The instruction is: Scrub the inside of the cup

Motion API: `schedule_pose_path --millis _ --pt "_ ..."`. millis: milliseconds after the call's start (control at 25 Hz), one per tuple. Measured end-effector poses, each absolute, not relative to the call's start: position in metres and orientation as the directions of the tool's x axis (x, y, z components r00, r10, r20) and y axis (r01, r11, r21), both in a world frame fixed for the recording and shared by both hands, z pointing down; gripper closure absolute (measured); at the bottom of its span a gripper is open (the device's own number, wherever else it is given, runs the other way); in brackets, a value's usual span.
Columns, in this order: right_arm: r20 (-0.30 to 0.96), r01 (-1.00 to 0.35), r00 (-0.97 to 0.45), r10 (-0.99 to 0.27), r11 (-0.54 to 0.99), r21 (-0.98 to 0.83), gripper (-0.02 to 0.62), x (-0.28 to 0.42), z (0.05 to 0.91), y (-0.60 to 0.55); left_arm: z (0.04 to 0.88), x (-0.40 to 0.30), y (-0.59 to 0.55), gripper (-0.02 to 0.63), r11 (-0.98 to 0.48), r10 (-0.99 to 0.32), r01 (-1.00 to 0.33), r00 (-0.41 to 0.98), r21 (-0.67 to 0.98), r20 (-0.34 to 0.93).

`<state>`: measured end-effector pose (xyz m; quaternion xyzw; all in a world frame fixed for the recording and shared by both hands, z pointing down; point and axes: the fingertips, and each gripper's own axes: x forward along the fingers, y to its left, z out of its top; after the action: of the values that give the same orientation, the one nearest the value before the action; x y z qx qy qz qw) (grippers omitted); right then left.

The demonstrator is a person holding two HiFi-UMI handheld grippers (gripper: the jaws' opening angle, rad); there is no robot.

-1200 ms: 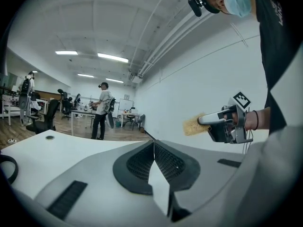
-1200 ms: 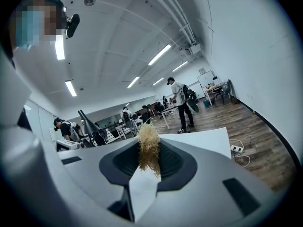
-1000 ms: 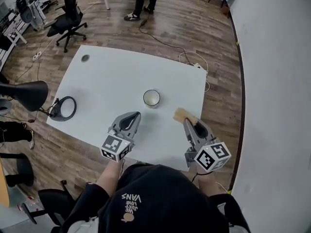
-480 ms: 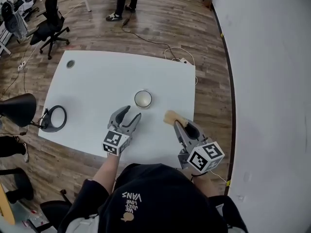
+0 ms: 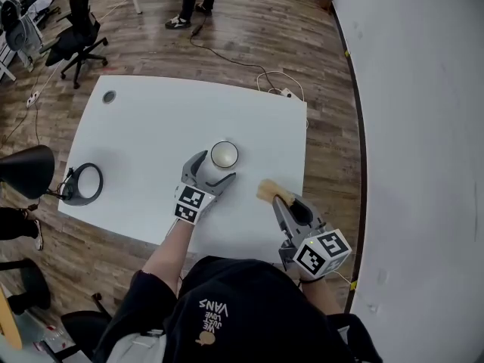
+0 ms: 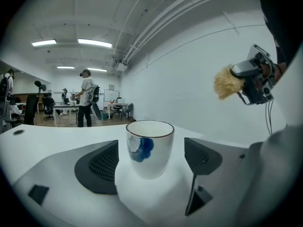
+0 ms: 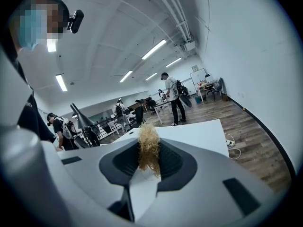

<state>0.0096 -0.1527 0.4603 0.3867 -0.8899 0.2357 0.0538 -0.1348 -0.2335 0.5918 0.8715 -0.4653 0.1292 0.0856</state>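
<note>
The left gripper (image 5: 213, 168) reached forward, tilted slightly down. Its jaws had just been opening and stood wide around the white cup (image 5: 224, 154) on the bench (image 5: 151, 127), untouched. The right gripper (image 5: 281, 200) hung nearby, its jaws clamped on a yellow scrubber (image 5: 268, 190).

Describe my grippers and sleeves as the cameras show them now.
The left gripper and right gripper are grey plastic with tapered fingers lined with dark perforated pads. Each carries a white cube with black square markers at its rear. No cable shows. You wear a black top with pale print, forearms uncovered. The left fingers have just been opening, with the cup standing between them.
</note>
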Motion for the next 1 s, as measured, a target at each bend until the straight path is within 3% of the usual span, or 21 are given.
schedule_pose_path --millis 400,680,1000 --pt "0.301 -0.741 -0.665 -0.683 0.552 -0.383 0.503 0.026 0.466 -0.152 0.607 -0.121 -0.263 0.184 -0.560 -0.775 -0.825 0.552 0.068 0.309" --pt "0.315 -0.767 -0.631 -0.709 0.511 -0.387 0.503 0.042 0.470 -0.151 0.620 -0.116 -0.276 0.186 -0.566 -0.736 -0.822 0.538 0.062 0.410" --pt "0.331 -0.774 -0.624 -0.707 0.501 -0.388 0.503 0.053 0.473 -0.149 0.623 -0.112 -0.279 0.189 -0.568 -0.729 -0.822 0.530 0.051 0.433"
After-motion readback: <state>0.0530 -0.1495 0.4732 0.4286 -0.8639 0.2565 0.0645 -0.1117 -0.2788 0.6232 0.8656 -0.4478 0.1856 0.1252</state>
